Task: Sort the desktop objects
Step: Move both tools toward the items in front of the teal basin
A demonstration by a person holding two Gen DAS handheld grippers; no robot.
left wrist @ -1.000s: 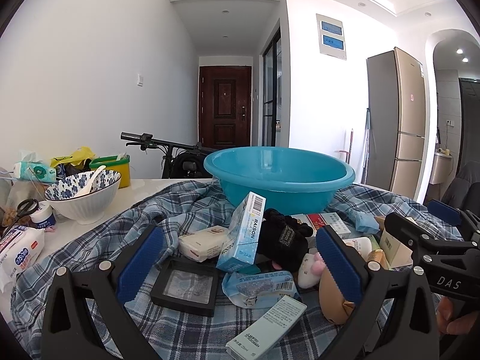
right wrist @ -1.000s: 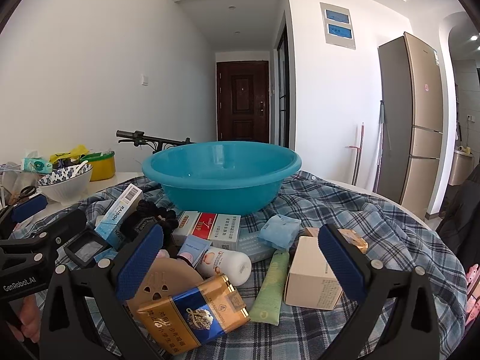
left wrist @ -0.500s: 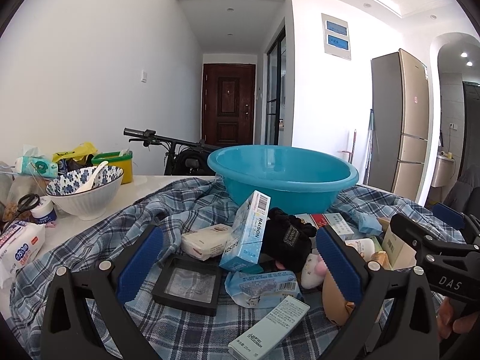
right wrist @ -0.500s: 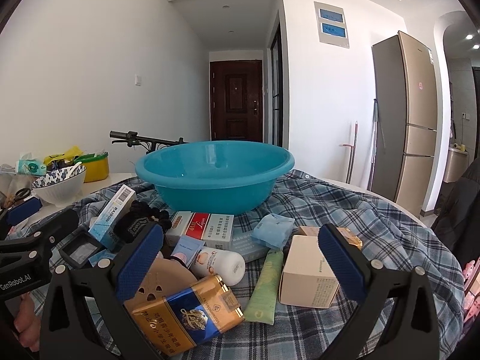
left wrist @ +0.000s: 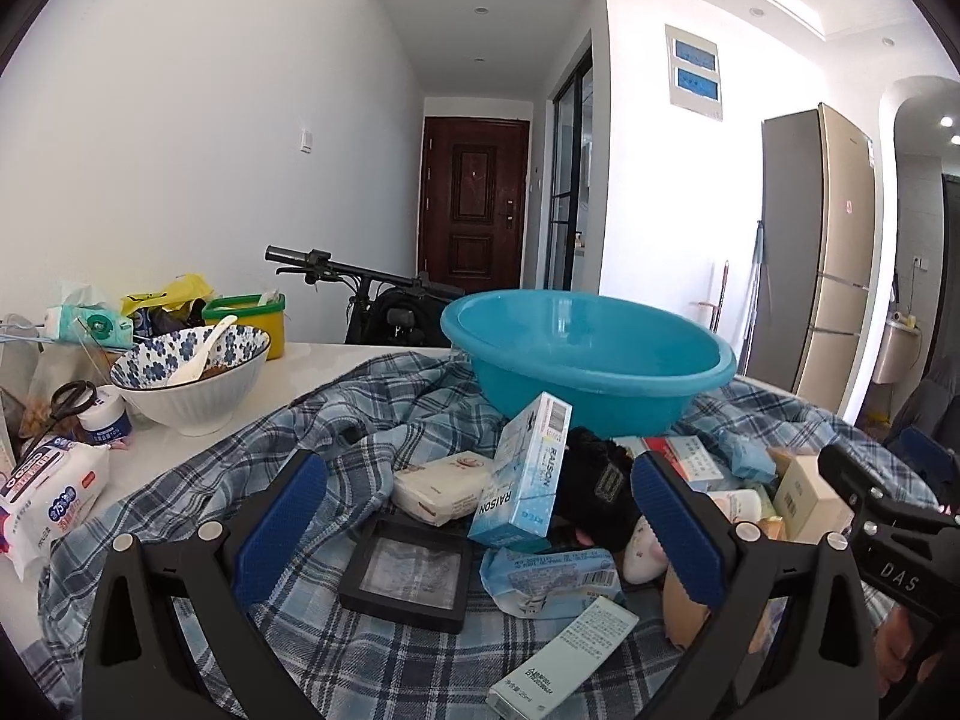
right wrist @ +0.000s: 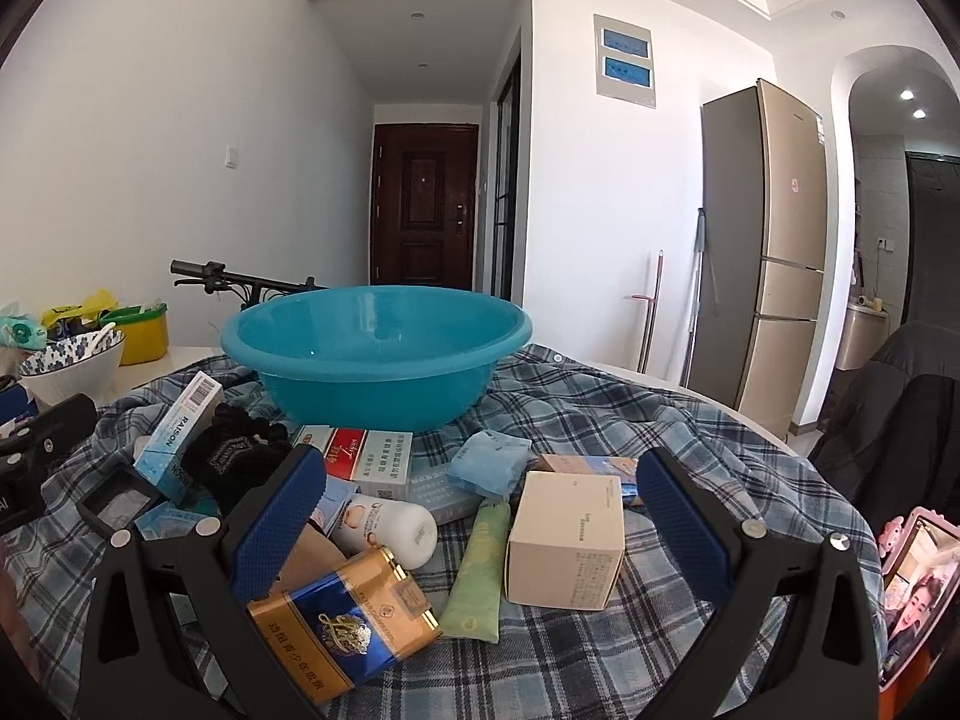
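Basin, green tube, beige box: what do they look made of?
Basin: likely plastic, glossy teal with window glare on its inner wall.
Green tube: seems soft plastic, matte, flattened toward one end.
Beige box: looks like cardboard, matte, sharp folded edges and small print.

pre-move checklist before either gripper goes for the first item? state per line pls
1. Left gripper open, holding nothing: ok.
2. Right gripper open, holding nothing: ok.
3. Blue basin upright behind the pile, nothing visible inside: ok.
4. Beige box lies between the right fingers, top clear: ok.
5. RAISON box stable: not ok, it leans on the black glove.
6. Grippers clear of each other: cannot tell, they sit close.
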